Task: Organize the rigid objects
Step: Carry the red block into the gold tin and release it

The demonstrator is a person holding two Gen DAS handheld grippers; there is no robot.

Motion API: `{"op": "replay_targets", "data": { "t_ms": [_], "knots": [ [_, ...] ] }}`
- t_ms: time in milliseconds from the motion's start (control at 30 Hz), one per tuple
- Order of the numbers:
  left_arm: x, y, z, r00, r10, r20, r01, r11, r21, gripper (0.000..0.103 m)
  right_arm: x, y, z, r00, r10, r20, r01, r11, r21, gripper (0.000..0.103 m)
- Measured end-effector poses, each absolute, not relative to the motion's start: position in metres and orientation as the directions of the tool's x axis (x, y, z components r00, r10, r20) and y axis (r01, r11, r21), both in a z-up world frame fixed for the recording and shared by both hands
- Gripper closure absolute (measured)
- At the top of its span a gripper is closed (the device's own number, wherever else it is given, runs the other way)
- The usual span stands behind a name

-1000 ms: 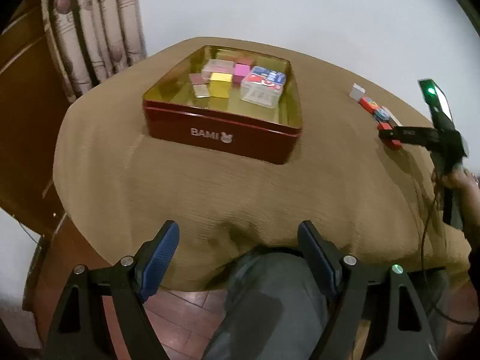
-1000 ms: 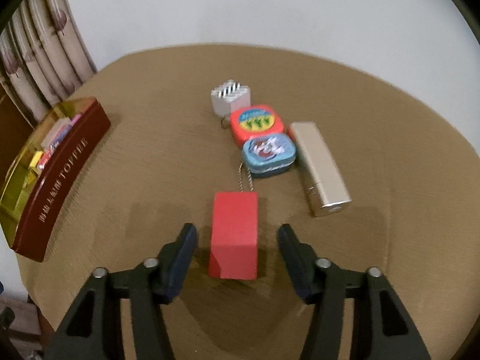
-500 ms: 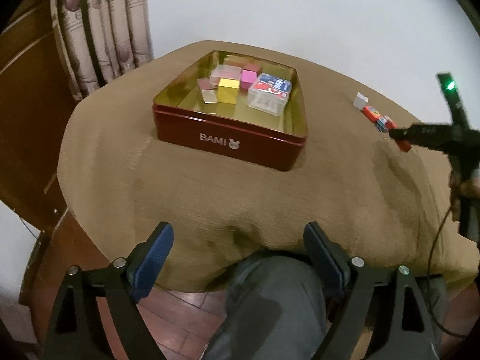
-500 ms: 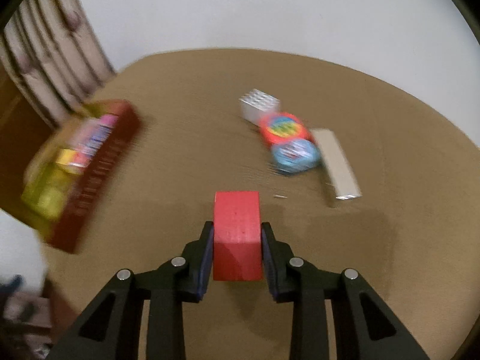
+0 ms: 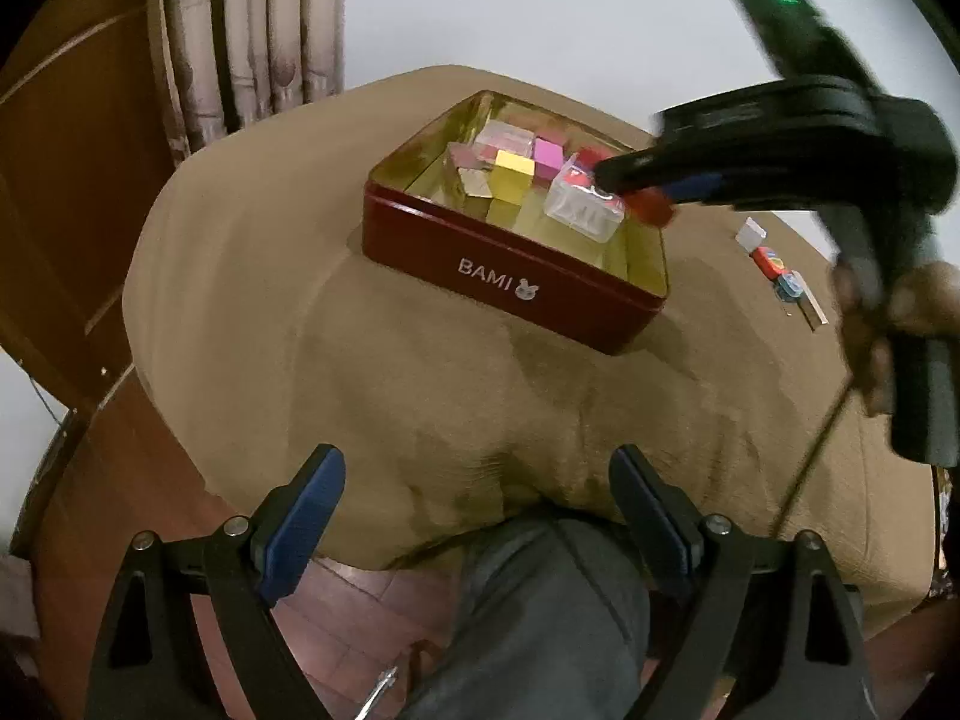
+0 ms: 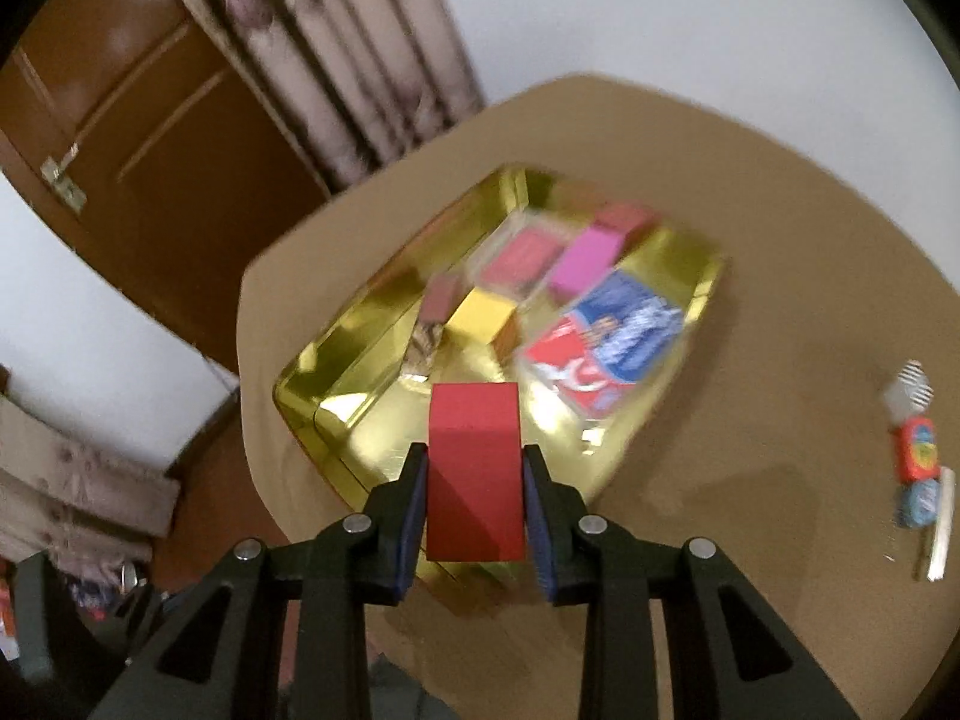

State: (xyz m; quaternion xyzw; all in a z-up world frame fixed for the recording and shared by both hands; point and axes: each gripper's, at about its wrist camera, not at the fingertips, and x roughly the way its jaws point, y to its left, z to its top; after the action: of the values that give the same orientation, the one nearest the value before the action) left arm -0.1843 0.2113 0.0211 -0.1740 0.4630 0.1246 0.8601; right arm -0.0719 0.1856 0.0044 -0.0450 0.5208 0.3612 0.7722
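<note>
Right claw (image 6: pixel 474 474) is clamped on the red block (image 6: pixel 474 468), both pads flat vs. its sides, block held above the near part of the red BAMI tin (image 5: pixel 510 276) w/ gold interior. Tin sits on the desk (image 5: pixel 420 372) under a tan cloth. Inside the tin: yellow cube (image 5: pixel 512 173), pink block (image 5: pixel 547 156), clear card box (image 5: pixel 585 213). Left claw (image 5: pixel 474 504) is spread wide, holds nothing, low at the near desk edge. Small tins (image 6: pixel 917 450) lie on the cloth, well apart to the right.
</note>
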Motion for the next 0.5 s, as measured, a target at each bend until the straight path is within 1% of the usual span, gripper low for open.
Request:
{"op": "replay_targets", "data": {
  "t_ms": [167, 400, 500],
  "knots": [
    [-0.182, 0.215, 0.017, 0.529, 0.032, -0.848, -0.386, 0.899, -0.206, 0.016, -0.063, 0.225, -0.023, 0.159, 0.435, -0.886, -0.625, 0.739, 0.25, 0.073],
    [-0.179, 0.217, 0.014, 0.521, 0.014, -0.853, -0.387, 0.895, -0.221, 0.016, -0.045, 0.244, -0.046, 0.127, 0.405, -0.906, -0.627, 0.74, 0.243, 0.073],
    [-0.179, 0.216, 0.014, 0.526, 0.022, -0.85, -0.383, 0.898, -0.214, 0.016, -0.046, 0.248, -0.052, 0.147, 0.386, -0.911, -0.641, 0.739, 0.21, 0.073]
  ]
}}
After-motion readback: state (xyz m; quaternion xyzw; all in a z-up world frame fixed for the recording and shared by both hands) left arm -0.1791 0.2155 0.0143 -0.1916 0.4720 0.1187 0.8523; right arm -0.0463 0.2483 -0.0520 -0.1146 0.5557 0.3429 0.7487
